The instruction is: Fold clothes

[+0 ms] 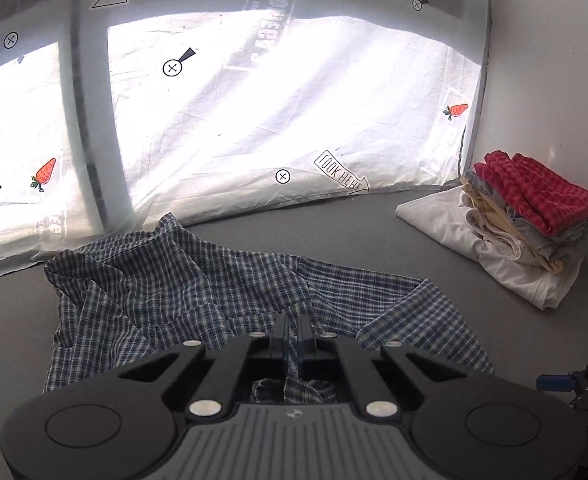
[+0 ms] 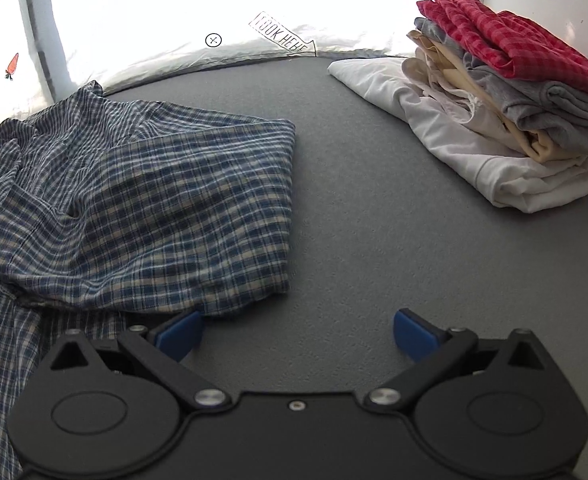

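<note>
A blue and white checked shirt lies crumpled on the grey table. My left gripper is shut on a fold of that shirt near its front edge, and the cloth rises in a ridge between the fingers. In the right wrist view the same checked shirt spreads over the left half of the table, partly folded. My right gripper stands open just above the grey table, its left blue pad at the shirt's near hem, nothing between its pads.
A stack of folded clothes with a red checked piece on top sits at the right, against a white wall; the same stack shows in the right wrist view. A white printed sheet hangs behind the table.
</note>
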{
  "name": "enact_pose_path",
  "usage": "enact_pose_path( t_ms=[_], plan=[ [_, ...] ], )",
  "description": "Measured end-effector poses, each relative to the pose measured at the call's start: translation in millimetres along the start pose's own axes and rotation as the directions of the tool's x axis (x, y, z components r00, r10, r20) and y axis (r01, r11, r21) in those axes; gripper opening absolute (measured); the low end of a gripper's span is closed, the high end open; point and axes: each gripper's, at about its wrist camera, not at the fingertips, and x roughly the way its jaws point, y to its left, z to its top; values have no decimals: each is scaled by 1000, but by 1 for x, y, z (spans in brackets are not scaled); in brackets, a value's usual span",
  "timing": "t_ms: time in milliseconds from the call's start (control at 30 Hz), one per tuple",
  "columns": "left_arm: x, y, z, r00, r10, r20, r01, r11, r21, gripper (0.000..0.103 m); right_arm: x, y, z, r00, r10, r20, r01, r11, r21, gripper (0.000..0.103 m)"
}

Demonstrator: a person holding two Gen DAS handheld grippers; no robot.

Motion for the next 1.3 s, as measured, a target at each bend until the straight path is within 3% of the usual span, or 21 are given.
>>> enact_pose_path(
  t_ms=[167,233,300,400,467,600,667,733,867,967,1133,1300],
  plan=[
    [-11,26,2,1000,-9,-23,8,998,-64,8,-16,23,-10,999,27,20,-26,1000,-15,103],
    [-9,31,-9,998,-32,-62,26,995,-99,20,-16,28,-15,1000,29,5,-29,999,-17,103],
    [-5,33,-20,994,-48,-99,34,990,-140,44,-13,31,-21,999,36,-18,-37,999,-29,103],
    [7,34,-39,985,-72,-154,35,971,-235,66,-14,31,-27,999,42,17,-40,997,-66,103],
    [17,33,-49,976,-102,-190,43,955,-293,72,-13,29,-28,998,52,37,-49,996,-75,103],
    [34,24,-56,964,-112,-240,44,961,-275,71,-9,28,-30,993,45,105,-38,997,-66,103],
    [41,21,-59,963,-107,-248,36,961,-273,68,-6,29,-29,991,38,126,-31,998,-60,103],
    [47,19,-62,958,-117,-261,41,960,-277,55,-5,29,-30,989,39,144,-31,998,-57,103],
    [51,16,-66,955,-105,-279,31,966,-258,7,-5,27,-34,983,41,181,-32,998,-55,103],
    [42,20,-61,967,-105,-232,36,959,-283,2,-5,27,-34,983,41,181,-31,998,-55,103],
    [15,28,-30,993,-77,-88,49,957,-286,0,-5,28,-31,987,37,155,-29,998,-57,103],
    [-25,46,-3,999,-10,41,21,960,-279,0,-4,29,-13,998,55,18,-53,996,-75,103]
  ],
)
